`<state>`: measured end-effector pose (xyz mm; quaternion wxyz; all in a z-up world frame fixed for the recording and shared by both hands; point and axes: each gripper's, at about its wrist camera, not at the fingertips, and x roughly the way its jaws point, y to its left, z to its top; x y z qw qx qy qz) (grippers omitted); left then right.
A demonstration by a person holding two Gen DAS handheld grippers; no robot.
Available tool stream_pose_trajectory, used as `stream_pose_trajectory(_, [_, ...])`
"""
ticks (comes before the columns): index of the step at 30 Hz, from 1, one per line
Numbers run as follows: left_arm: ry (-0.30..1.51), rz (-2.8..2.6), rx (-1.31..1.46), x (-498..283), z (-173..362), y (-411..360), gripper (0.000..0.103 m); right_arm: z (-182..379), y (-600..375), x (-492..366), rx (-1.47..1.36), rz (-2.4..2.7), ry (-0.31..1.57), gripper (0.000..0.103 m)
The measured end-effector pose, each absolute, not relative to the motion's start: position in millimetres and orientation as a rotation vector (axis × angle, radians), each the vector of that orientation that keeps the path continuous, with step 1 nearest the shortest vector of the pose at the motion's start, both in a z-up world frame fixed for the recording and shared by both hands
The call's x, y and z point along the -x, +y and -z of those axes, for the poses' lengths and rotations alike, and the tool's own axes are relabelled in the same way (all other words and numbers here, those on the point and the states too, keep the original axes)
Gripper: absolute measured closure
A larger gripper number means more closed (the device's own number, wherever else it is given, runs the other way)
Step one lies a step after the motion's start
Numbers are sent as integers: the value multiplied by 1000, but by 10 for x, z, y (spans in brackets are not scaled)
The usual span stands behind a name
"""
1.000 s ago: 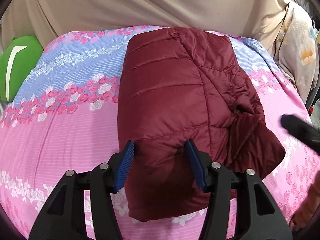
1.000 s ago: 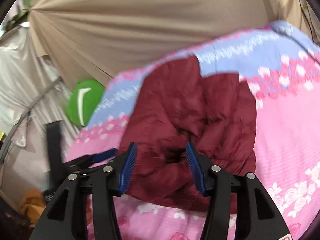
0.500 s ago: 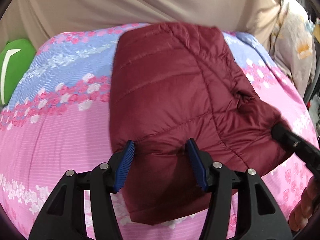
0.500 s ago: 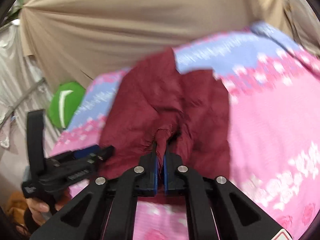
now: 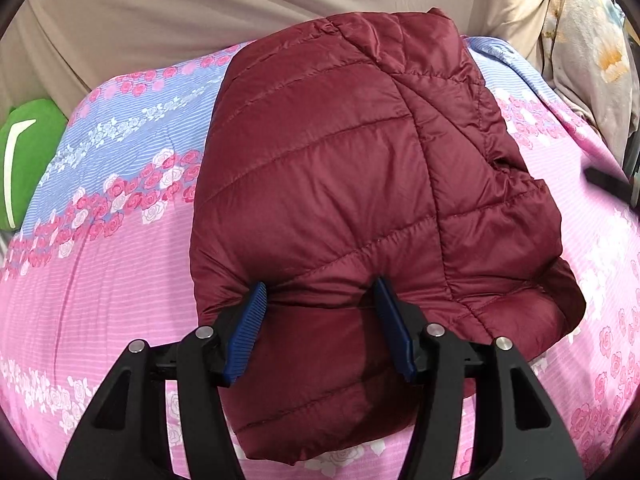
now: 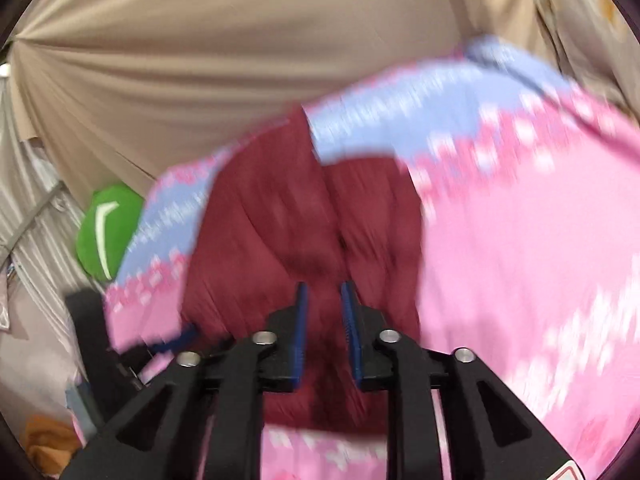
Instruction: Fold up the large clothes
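A dark red quilted puffer jacket (image 5: pixel 352 184) lies folded in a bundle on the pink and blue floral bedspread (image 5: pixel 100 280). My left gripper (image 5: pixel 320 304) is open, its blue pads on either side of the jacket's near folded edge, touching the fabric. In the blurred right wrist view the jacket (image 6: pixel 280 232) lies ahead, and my right gripper (image 6: pixel 324 300) has its jaws partly apart, with nothing clearly held between them. The left gripper's black body (image 6: pixel 120 352) shows at the lower left of that view.
A green cushion (image 5: pixel 24 160) sits at the bed's left edge, also in the right wrist view (image 6: pixel 108 232). A beige curtain (image 5: pixel 240 8) hangs behind the bed. A floral cloth (image 5: pixel 592 60) hangs at the right.
My right gripper shut on a fold of the jacket half a second ago and has now let it go, its jaws partly apart. The left gripper moved forward onto the jacket's edge.
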<state>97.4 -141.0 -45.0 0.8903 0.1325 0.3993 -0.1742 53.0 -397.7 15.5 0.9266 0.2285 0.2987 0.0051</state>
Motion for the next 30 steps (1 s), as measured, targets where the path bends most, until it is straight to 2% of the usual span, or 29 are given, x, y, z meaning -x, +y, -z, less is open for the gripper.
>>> stream_pose_trajectory(2, [830,363,-275,-973,452,-1409,49,-344,-3962,-721,-448,4,556,59])
stream_pose_trajectory(4, [831,363,-274,-968,453,-1411,49,-415,-3971,-911,-462,30,529,50])
stream_pose_trajectory(10, [830,356,-281,-967,455,-1422,49,-298,-3966,-1535,-565,28,570,50])
stream_pose_trajectory(11, [830,356,-283,-970,457,-1422,49,-283,-3930,-1620,-548,28,581,57])
stream_pose_trajectory(12, [830,357,-283,-969,456,-1424,48,-265,-3909,-1654,-538,20,585,86])
stream_pose_trajectory(13, [829,356,-284,-971,459,-1425,48,-246,-3896,-1681,-533,16,586,99])
stream_pose_trajectory(19, [815,389,-297,-941,462,-1485,47,-213,-4007,-1487,-536,68,497,101])
stream_pose_trajectory(25, [781,434,-316,-894,457,-1579,45,466,-4136,-1883,-499,151,680,103])
stream_pose_trajectory(30, [799,442,-298,-939,441,-1559,45,559,-4068,-1984,-425,175,728,103])
